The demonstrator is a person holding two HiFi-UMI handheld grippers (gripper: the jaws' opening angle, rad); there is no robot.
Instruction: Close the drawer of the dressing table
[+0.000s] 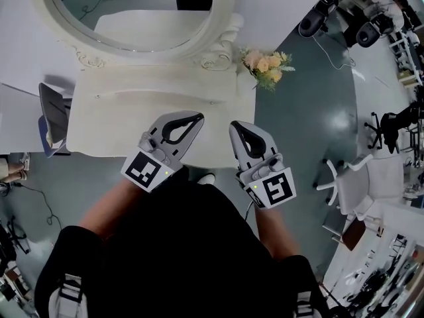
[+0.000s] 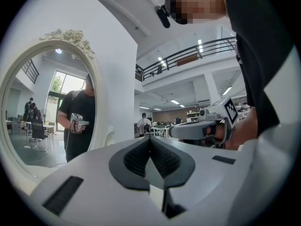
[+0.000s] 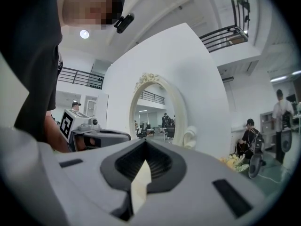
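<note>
Cream-white painted desk [image 1: 132,121] under an oval carved-frame mirror [image 1: 222,25]; pale flower bunch [image 1: 268,66] at its right end. Left hand-held gripper [image 1: 197,117] and right hand-held gripper [image 1: 234,125] hover side by side over the near edge, touching nothing; both have jaws pressed tip to tip, nothing between. The drawer sits in the front face below that edge, out of sight from above; nothing juts toward the person; judged pushed home, task likely finished, only backing away left.

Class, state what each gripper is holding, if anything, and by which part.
Nothing is held: the left gripper and the right gripper are both shut and empty.
</note>
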